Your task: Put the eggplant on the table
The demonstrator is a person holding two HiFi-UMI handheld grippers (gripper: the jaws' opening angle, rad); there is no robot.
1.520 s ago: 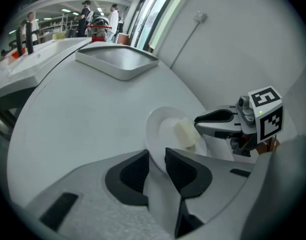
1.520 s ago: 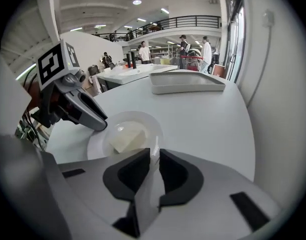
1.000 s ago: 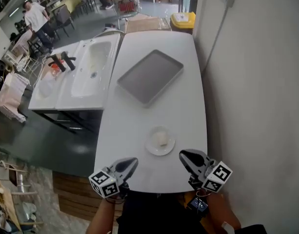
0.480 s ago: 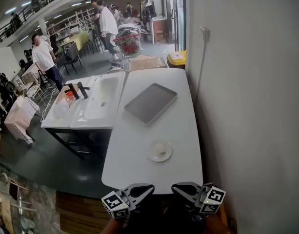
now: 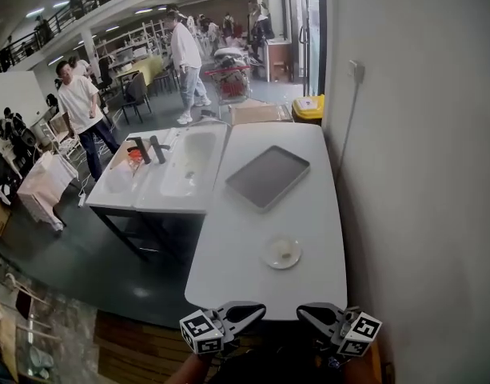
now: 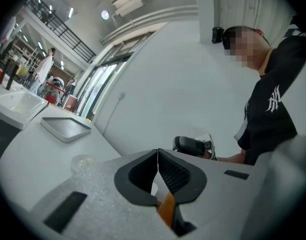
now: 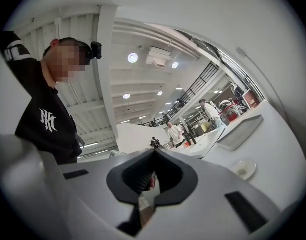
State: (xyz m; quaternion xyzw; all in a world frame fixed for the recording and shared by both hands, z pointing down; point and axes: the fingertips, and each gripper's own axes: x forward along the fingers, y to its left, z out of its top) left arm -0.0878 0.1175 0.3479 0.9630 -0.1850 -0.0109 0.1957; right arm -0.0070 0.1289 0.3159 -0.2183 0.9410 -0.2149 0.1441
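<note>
No eggplant shows in any view. A long white table (image 5: 252, 230) runs away from me along the wall. It bears a grey tray (image 5: 267, 176) at the far end and a small white saucer (image 5: 282, 252) with a pale lump near the front. My left gripper (image 5: 259, 306) and right gripper (image 5: 302, 309) hang side by side just short of the table's near edge, tips facing each other. Both are shut with nothing between the pads, as the left gripper view (image 6: 157, 152) and the right gripper view (image 7: 153, 152) show. The saucer (image 6: 83, 161) and tray (image 6: 66, 127) lie beyond.
A white double sink unit (image 5: 169, 170) stands against the table's left side. A white wall (image 5: 420, 174) bounds the right. A yellow bin (image 5: 312, 106) sits past the far end. Several people stand in the hall behind, one of them (image 5: 83, 114) near the sinks.
Both grippers have drawn back from over the table's near end to just off its front edge. The head view has lifted, showing more of the hall.
</note>
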